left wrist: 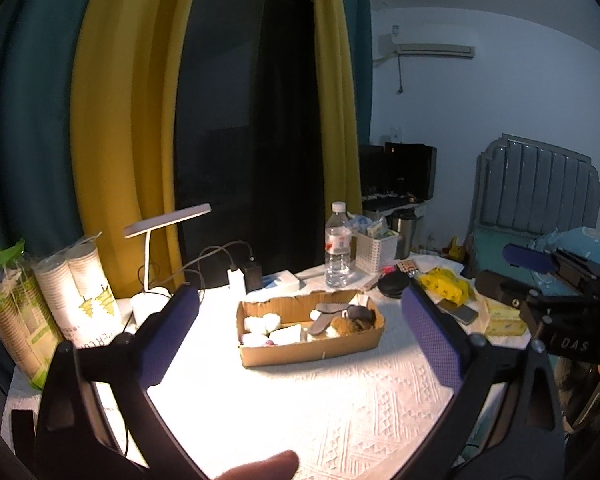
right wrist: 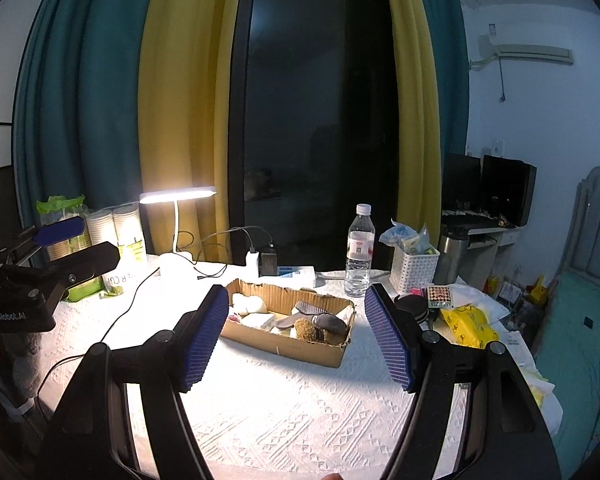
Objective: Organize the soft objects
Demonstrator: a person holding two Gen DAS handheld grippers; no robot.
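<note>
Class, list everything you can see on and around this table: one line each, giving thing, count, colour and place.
cardboard box: one, brown, table centre, holding soft items
soft items: several, white, brown and grey, inside box
water bottle: one, clear, behind box
desk lamp: one, white, lit, back left
paper cup stacks: two, white, far left
basket: one, white, right of bottle
yellow bag: one, right edge
tablecloth: one, white, textured
left hand-held gripper: one, blue pads, open
right hand-held gripper: one, blue pads, open

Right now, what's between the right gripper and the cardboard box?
Only bare white tablecloth separates the right gripper from the cardboard box, per the right wrist view.
</note>
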